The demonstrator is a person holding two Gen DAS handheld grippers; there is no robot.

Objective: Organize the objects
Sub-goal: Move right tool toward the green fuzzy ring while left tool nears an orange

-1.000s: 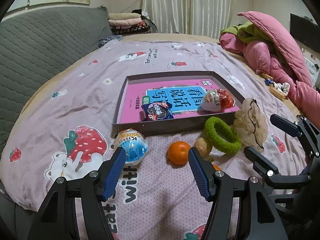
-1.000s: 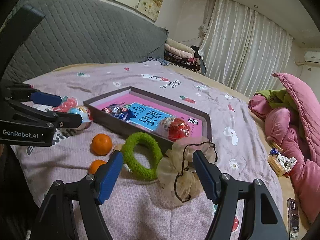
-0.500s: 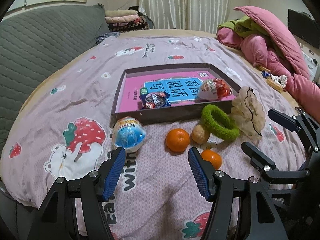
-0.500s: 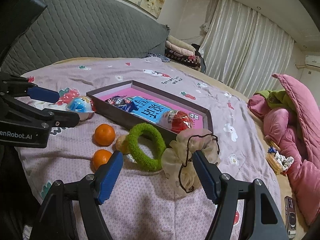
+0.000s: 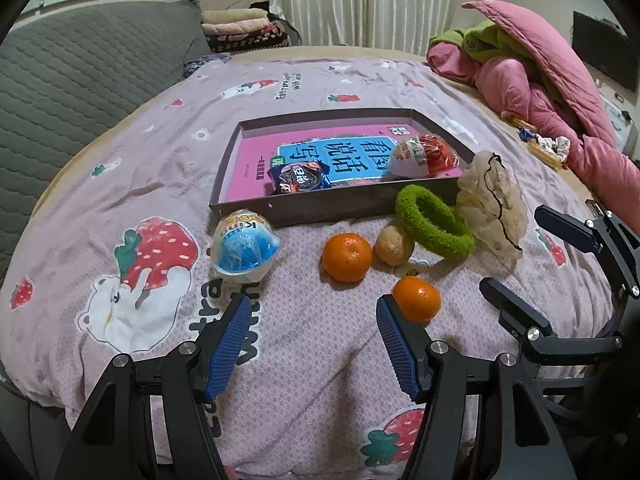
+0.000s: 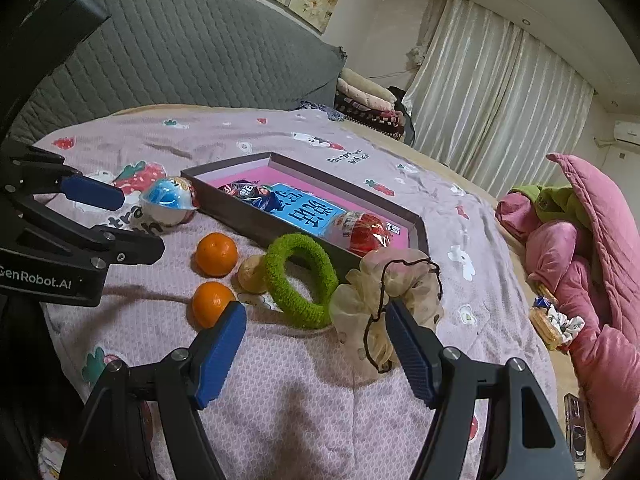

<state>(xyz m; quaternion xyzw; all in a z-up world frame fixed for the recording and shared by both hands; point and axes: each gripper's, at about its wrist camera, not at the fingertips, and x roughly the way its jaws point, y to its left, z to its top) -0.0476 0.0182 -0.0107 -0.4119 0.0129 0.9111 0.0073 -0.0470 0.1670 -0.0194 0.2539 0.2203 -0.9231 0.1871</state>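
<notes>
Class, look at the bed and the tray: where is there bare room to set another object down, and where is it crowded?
Free: the tray's far-left pink floor beyond the snack packet, and the bedsheet left of the tray. Crowded: the strip before the tray's near wall, with blue egg, two oranges, small potato, green ring and scrunchie.

both grippers share one build — matte black angular linkage arms with round silver screws at the pivots. the left gripper (image 5: 314, 316) has ribbed blue pads (image 5: 229, 346) on the inner faces of its fingers, and the right gripper (image 6: 314, 322) has the same blue pads (image 6: 219, 354). seen from the right wrist, white "genrobot.ai" lettering marks the left gripper's black body
</notes>
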